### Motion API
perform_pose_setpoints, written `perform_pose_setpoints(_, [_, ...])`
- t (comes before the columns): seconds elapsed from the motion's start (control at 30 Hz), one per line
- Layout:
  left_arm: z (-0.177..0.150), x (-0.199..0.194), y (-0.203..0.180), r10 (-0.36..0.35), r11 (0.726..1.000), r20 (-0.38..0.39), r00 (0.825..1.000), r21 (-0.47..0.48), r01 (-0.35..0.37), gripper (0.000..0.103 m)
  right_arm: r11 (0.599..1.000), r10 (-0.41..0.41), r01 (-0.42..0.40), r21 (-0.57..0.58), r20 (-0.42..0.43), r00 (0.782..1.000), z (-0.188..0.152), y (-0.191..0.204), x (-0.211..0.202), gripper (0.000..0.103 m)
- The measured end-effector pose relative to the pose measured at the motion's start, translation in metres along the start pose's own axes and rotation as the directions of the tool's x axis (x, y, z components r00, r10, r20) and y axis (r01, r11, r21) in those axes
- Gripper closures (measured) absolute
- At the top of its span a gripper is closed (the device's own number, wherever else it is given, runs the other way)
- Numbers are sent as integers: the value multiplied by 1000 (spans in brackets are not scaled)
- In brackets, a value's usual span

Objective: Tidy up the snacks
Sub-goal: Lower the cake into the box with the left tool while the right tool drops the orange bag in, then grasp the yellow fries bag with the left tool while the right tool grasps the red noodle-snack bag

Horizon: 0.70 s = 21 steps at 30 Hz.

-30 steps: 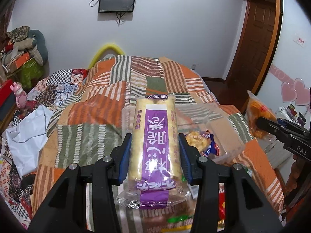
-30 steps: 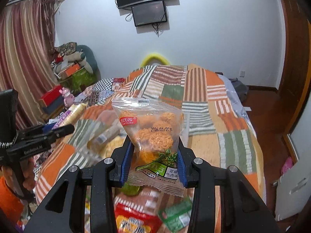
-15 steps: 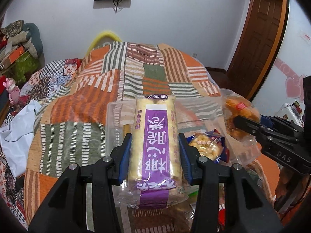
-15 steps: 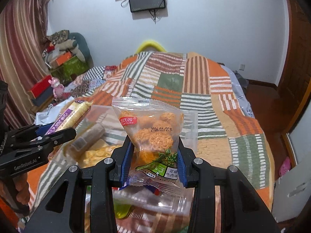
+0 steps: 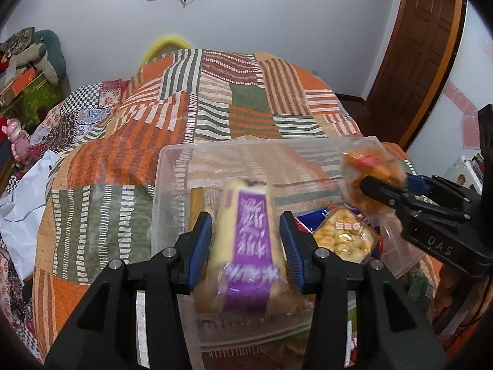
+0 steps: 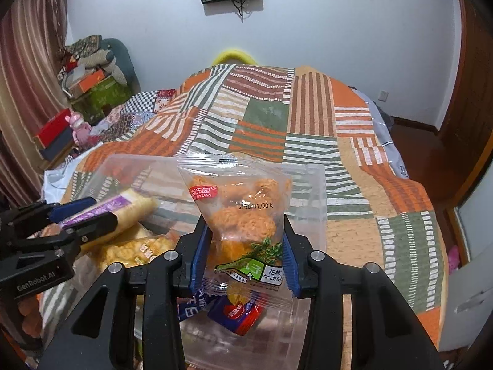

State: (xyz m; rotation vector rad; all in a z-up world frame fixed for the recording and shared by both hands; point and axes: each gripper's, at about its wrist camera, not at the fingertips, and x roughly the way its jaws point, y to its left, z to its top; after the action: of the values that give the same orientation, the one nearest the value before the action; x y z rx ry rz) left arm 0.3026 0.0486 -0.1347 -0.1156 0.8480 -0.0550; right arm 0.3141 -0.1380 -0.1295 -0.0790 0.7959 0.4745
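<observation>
Since prior frame both grippers have come down over the clear plastic bin [image 5: 172, 166] on the quilt [image 5: 129, 141]. Left gripper [image 5: 246, 240]: fingers closed on purple-label cake pack [image 5: 248, 240], now inside bin, blurred. Right gripper [image 6: 245, 252]: fingers clamp orange snack bag [image 6: 240, 212] above bin's right side. Yellow cracker pack [image 5: 345, 234] & blue-red packet [image 6: 237, 314] lie in bin.
</observation>
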Motion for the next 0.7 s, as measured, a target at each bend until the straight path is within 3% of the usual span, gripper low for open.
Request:
perform_pose_setpoints(0.1, [0, -8, 0, -3, 1000, 3, 1000, 0, 3, 57, 1000, 9, -9, 13, 2, 1000, 2, -2, -6, 44])
perform_pose_setpoints(0.27, [-4, -29, -2, 14, 1000, 27, 1000, 19, -15, 49, 998, 45, -46, 33, 22, 999, 4, -2, -30, 30])
perform_pose_setpoints(0.4, [-11, -52, -7, 38, 998, 62, 997, 49, -41, 34, 999, 42, -43, 18, 49, 998, 0, 1, -53, 27])
perform_pose_setpoints(0.7, [-43, -102, -16, 32, 994, 81, 996, 102, -40, 22, 999, 45, -44, -15, 64, 997, -33, 13, -99, 23])
